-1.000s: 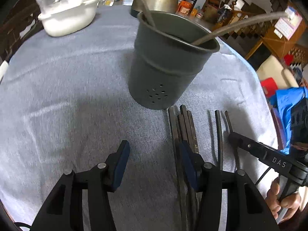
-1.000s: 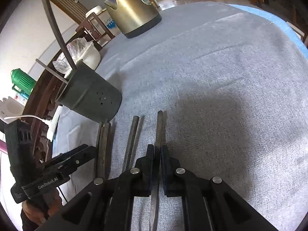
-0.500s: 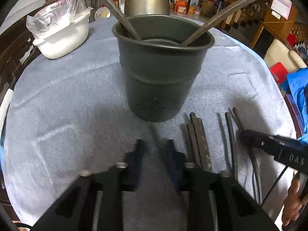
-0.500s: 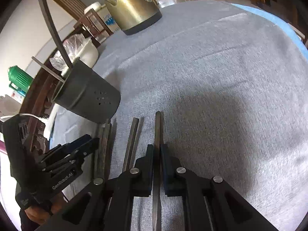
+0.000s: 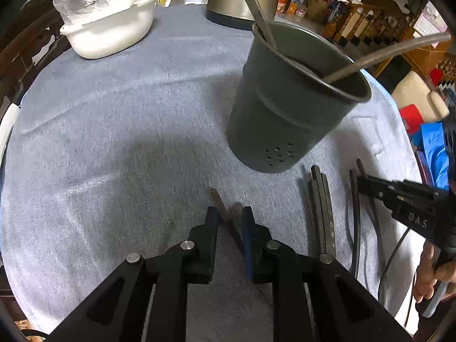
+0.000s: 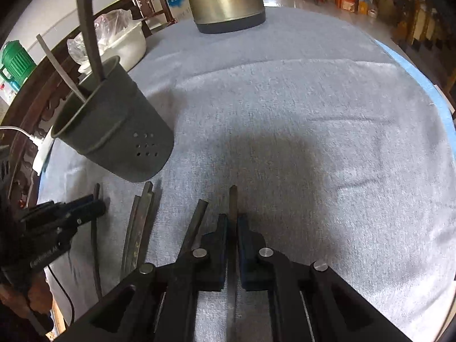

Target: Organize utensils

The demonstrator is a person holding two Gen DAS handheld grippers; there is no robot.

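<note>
Left gripper (image 5: 230, 219): jaws have just been closing, now clamped on one chopstick (image 5: 225, 213), which crosses the gap at a slant, tip pointing far-left. Right gripper (image 6: 232, 222): closed tight on another stick (image 6: 233, 199), tip pointing far. Holder (image 5: 290, 108) upright on grey cloth (image 5: 114, 142), far-right of left gripper, two sticks leaning in it. Loose bundle (image 5: 322, 208) lies near the holder, between both grippers. Kettle (image 6: 225, 0) at far edge.

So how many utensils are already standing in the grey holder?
2. One handle leans back toward the kettle at the holder's far rim; the other leans out to the right. Shorter ones could be hidden inside.
</note>
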